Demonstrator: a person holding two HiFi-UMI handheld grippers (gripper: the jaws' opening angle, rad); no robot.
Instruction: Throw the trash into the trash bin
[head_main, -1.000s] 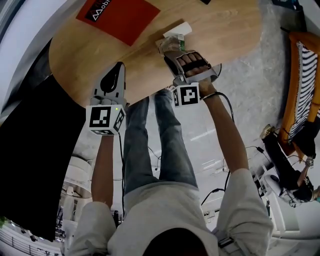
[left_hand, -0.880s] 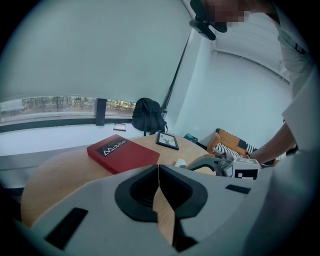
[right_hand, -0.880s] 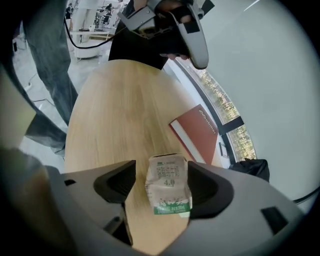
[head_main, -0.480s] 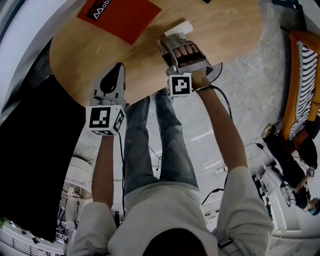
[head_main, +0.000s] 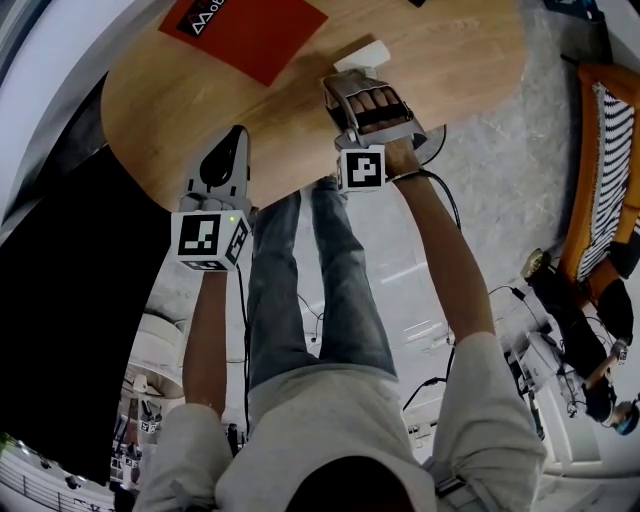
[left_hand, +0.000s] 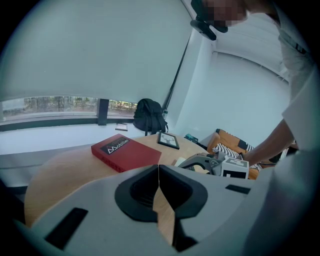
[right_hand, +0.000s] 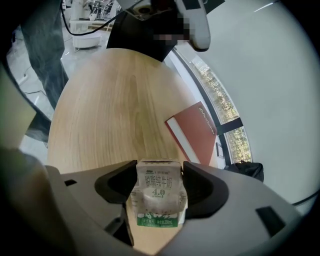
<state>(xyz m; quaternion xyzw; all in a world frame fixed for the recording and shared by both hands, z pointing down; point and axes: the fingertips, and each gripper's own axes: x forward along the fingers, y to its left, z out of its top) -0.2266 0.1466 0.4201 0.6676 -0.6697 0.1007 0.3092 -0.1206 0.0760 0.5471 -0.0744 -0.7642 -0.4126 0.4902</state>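
Note:
A small white and green milk carton (right_hand: 159, 192) stands on the round wooden table (head_main: 460, 60); only its white top (head_main: 362, 54) shows in the head view. My right gripper (right_hand: 159, 175) straddles it, jaws against both sides. Those jaws have just been closing with the carton between them. In the head view the right gripper (head_main: 352, 82) points away from the person, steeply down. My left gripper (head_main: 237, 135) rests over the table's near edge, shut and empty, its jaws meeting in the left gripper view (left_hand: 159, 172). No trash bin is clearly in view.
A red book (head_main: 245, 25) lies on the table beyond the left gripper. A framed picture (left_hand: 168, 140) sits further back, and a black backpack (left_hand: 149, 116) by the window. A large dark shape (head_main: 60, 320) stands left of the person, an orange striped chair (head_main: 600, 170) at the right.
My right gripper slid forward across the table onto the carton, which now sits between its jaws instead of beyond their tips. The left gripper has stayed where it was.

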